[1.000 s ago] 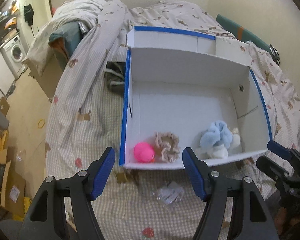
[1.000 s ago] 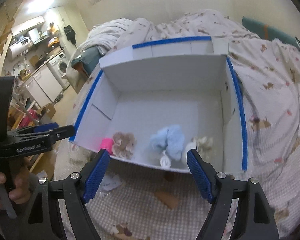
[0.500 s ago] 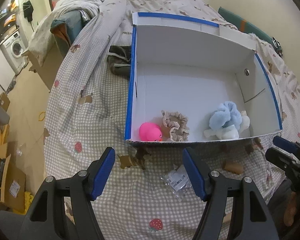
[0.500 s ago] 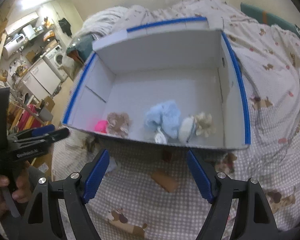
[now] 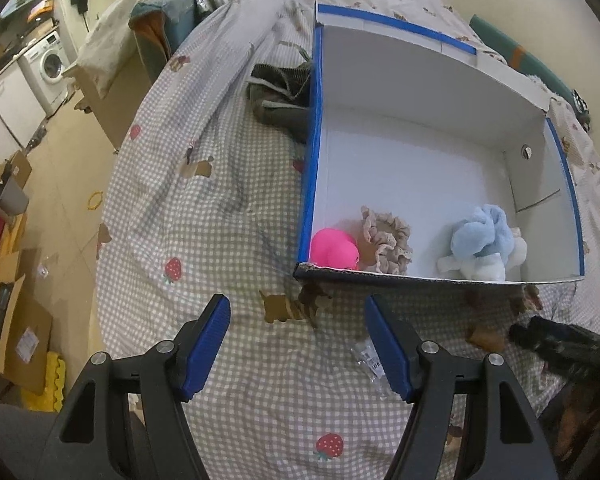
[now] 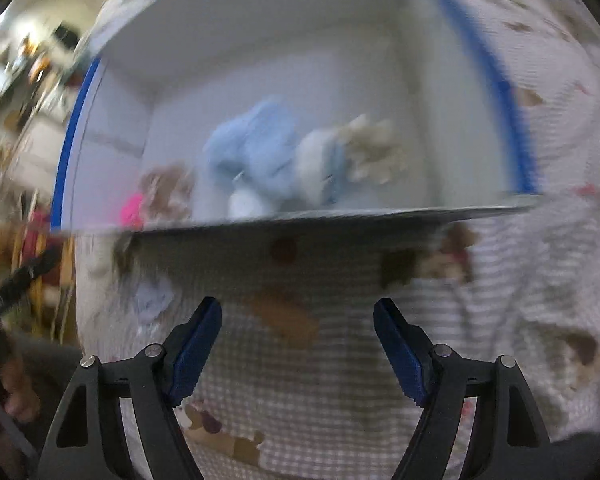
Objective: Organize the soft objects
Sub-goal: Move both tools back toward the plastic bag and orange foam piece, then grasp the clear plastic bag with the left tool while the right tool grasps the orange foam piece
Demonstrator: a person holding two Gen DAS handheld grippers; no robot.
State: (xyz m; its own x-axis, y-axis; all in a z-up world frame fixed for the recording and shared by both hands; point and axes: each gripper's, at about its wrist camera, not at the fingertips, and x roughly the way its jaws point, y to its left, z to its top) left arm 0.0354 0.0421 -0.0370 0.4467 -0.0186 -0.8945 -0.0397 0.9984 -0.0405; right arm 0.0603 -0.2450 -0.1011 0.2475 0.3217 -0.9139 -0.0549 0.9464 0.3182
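1. Both tongs are seen spread wide with nothing between the pads: the left gripper [image 5: 298,344] is held over the checked bedspread [image 5: 204,240], and the right gripper [image 6: 298,346] over the same cloth, in a badly blurred view.
2. A white cardboard box [image 5: 420,168] with blue-taped edges is set on the bed ahead of both, its low near wall [image 5: 440,278] facing the grippers and its top open.
3. Four soft things are lined up along the inside of that near wall: a pink ball [image 5: 334,249] in the left corner, a beige scrunchie [image 5: 386,240] touching it, then a light-blue plush [image 5: 482,234] with a white plush [image 5: 484,266] pressed against it.
4. The light-blue plush [image 6: 260,160] is laid roughly crosswise to the box; its facing cannot be told.
5. The back part of the box floor is left bare.
6. A crumpled clear wrapper [image 5: 368,358] lies on the bedspread just beside the left gripper's right finger, and a brown scrap [image 5: 486,334] lies near it.
7. A dark folded garment [image 5: 282,98] is pressed against the box's left outer wall.
8. A heaped duvet [image 5: 220,20] lies further back, and a washing machine [image 5: 48,66] stands beyond the bed's left edge.
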